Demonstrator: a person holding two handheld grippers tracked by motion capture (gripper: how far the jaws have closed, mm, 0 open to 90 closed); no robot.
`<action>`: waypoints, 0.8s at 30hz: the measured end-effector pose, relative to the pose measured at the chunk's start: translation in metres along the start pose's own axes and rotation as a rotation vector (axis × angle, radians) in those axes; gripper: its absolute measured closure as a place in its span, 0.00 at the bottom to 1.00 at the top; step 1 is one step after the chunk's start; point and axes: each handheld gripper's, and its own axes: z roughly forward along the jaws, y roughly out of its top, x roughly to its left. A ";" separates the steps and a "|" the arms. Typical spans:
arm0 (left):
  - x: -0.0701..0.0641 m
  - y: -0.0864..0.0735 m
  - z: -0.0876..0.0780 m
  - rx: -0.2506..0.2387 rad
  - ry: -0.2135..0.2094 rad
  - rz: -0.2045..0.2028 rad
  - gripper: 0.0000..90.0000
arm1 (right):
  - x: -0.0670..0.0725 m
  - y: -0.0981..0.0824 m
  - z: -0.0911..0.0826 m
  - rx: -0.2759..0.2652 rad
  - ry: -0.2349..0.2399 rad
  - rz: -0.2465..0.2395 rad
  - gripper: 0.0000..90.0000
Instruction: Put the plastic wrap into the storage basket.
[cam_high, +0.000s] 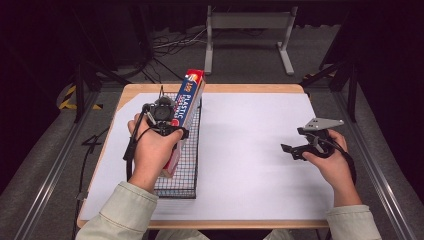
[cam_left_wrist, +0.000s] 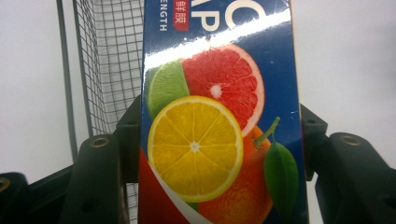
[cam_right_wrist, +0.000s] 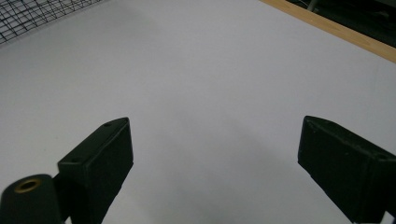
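Observation:
A long box of plastic wrap (cam_high: 186, 107), blue and red with citrus fruit printed on it (cam_left_wrist: 219, 116), lies lengthwise over a black wire basket (cam_high: 187, 165) at the table's left. My left gripper (cam_high: 167, 125) is shut on the box, its black jaws pressed against both long sides. In the left gripper view the basket's mesh (cam_left_wrist: 109, 60) shows behind the box. My right gripper (cam_high: 295, 150) rests low over the white sheet at the right, open, with nothing between its fingers (cam_right_wrist: 100, 163).
A white sheet (cam_high: 250, 150) covers the wooden table (cam_high: 210, 88). The basket's corner (cam_right_wrist: 28, 16) is far off in the right gripper view, and the table's wooden edge (cam_right_wrist: 336, 30) runs beyond it. Metal stand legs (cam_high: 247, 30) stand on the floor behind.

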 end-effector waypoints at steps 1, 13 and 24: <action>-0.001 0.000 0.001 -0.009 0.020 0.003 0.45 | 0.001 0.000 0.000 0.006 -0.005 -0.006 0.12; -0.003 -0.006 0.012 -0.023 0.034 -0.068 0.45 | 0.004 -0.001 0.003 0.016 -0.012 -0.011 0.12; 0.002 -0.013 0.030 0.003 0.058 -0.119 0.45 | 0.003 -0.001 0.002 0.004 0.002 -0.005 0.12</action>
